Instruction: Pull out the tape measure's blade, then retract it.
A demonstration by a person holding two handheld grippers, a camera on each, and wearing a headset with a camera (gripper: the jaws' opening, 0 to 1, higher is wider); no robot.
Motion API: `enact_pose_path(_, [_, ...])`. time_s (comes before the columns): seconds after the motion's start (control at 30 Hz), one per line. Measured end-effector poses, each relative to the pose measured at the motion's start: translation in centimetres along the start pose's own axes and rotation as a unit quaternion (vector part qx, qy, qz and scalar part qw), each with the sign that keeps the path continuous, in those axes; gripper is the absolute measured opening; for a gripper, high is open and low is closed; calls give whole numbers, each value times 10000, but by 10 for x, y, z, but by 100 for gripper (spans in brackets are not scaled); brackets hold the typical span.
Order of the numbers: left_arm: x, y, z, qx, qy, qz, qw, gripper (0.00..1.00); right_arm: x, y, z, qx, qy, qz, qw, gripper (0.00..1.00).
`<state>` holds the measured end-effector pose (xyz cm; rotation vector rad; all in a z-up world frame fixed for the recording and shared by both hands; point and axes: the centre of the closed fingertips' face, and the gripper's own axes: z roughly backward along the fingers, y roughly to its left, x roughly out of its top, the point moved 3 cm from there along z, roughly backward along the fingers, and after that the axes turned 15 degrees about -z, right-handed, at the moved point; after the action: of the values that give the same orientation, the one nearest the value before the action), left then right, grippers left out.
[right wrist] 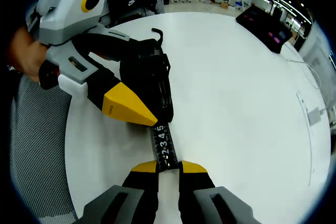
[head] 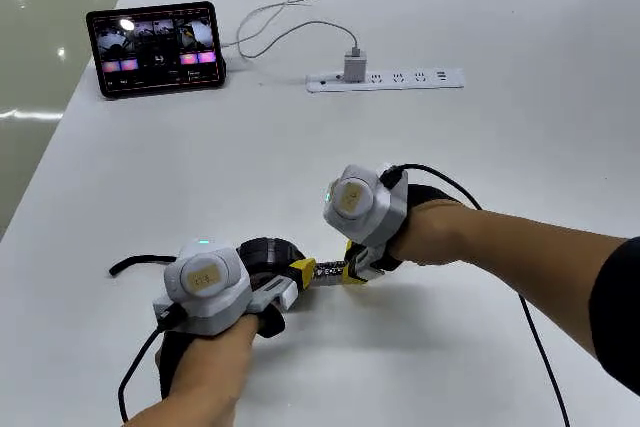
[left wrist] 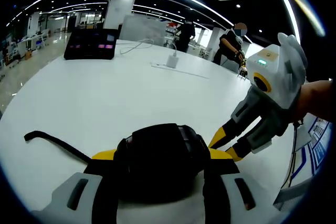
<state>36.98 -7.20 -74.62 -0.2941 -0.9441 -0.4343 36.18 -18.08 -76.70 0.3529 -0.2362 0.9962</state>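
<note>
Right gripper view: the black plastic tape measure (right wrist: pixel 149 72) is clamped in the left tool (left wrist: pixel 163 156), and its numbered blade (right wrist: pixel 163 142) is pinched in the right tool (right wrist: pixel 169 167), barely drawn; retraction is outstanding.

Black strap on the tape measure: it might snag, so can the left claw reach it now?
Probably not: the left claw is shut on the round black tape measure case, though the black strap lies unobstructed on the white table.

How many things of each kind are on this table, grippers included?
Grippers: 2, left gripper and right gripper
tape measure: 1
tablet: 1
power strip: 1
charger: 1
Total: 6
</note>
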Motion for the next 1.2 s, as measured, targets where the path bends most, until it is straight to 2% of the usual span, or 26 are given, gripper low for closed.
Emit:
enact_pose_path(0.43, [0,0,0,-10,-2,32,10000,60,6,2,-3,90,-135,-111,9998,10])
enact_pose_path(1.2, [-1,1,0,-71,-23,139,9999,60,11,5,-6,204,-203,-16,9996,10])
